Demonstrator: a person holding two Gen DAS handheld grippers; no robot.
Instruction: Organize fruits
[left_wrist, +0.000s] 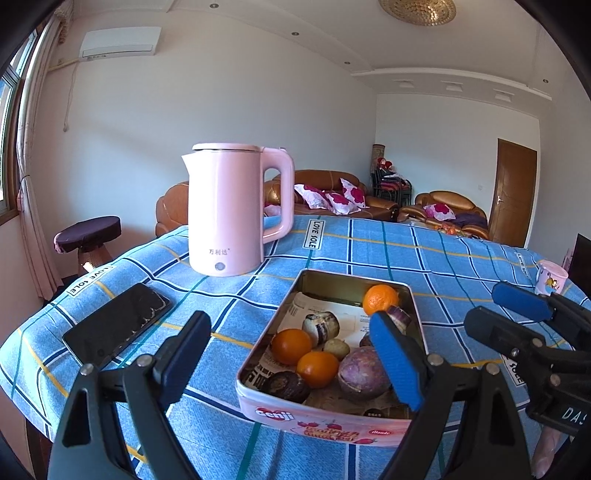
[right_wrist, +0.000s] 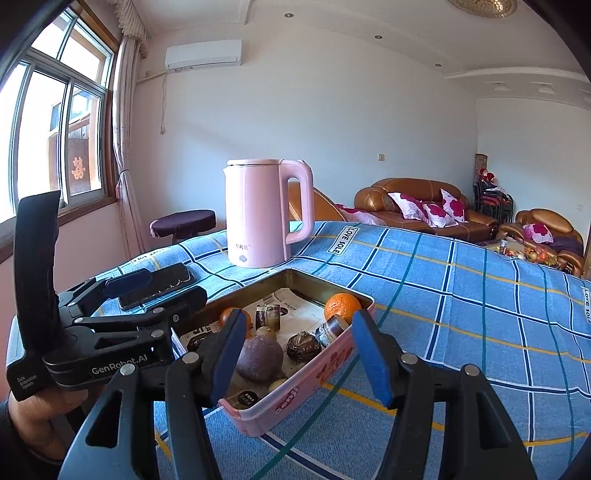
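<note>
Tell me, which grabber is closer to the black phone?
Left. The left gripper hovers right beside the phone, at the tin's near left corner. The right gripper hangs past the tin, on its far side from the phone.

Both wrist views face the tin (left_wrist: 255, 400) closely, from opposite sides.

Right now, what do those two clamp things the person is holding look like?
Both are black plastic tools with two long fingers tipped by blue pads, joined by silver rivets. The left gripper, seen side-on from the right gripper, has a tall black handle with white "GenRobot.AI" lettering. A dark sleeve covers the wrist.
</note>
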